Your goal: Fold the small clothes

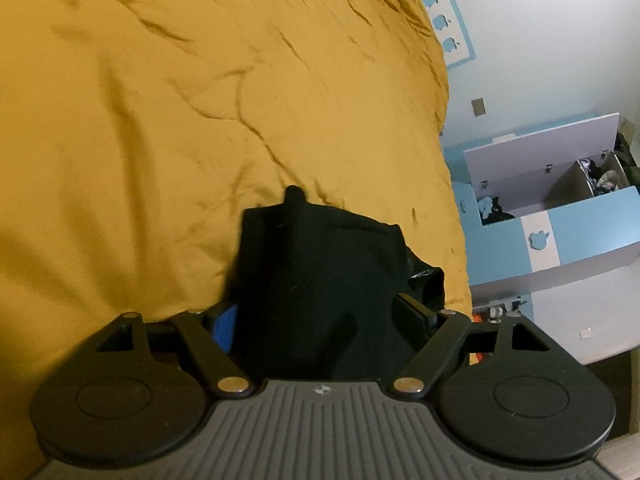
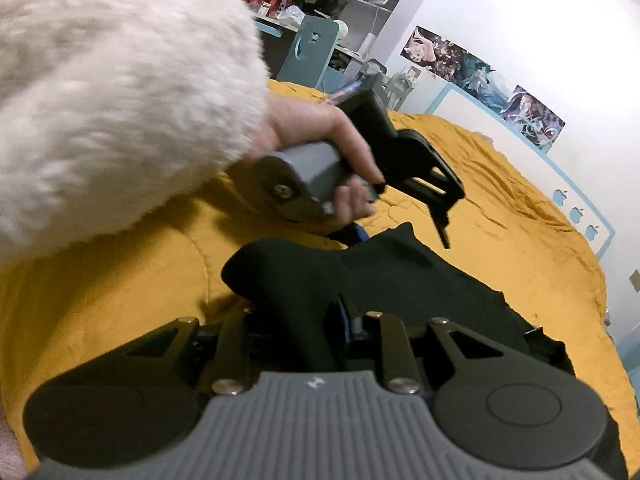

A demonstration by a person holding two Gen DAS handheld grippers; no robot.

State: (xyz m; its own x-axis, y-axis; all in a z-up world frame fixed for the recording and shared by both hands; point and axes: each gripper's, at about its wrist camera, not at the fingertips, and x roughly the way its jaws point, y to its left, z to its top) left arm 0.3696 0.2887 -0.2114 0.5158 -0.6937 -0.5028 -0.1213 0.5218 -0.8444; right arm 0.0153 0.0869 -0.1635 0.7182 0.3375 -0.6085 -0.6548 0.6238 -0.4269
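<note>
A small black garment [image 1: 320, 280] lies bunched on the mustard-yellow bedspread [image 1: 160, 140]. In the left wrist view my left gripper [image 1: 320, 312] has its fingers spread wide, with the black cloth lying between them and over the near part; a blue pad [image 1: 226, 328] shows at the left. In the right wrist view the same black garment [image 2: 360, 276] drapes over my right gripper [image 2: 340, 320], whose jaws stand close together on the cloth. The left gripper [image 2: 436, 216] shows there too, held in a hand just above the garment's far edge.
The bed's right edge drops off beside a blue and white drawer unit [image 1: 560, 220] with an open drawer of clothes. A fluffy white sleeve [image 2: 120, 100] fills the upper left of the right wrist view. A headboard [image 2: 520, 128], a chair [image 2: 312, 48] and shelves lie beyond.
</note>
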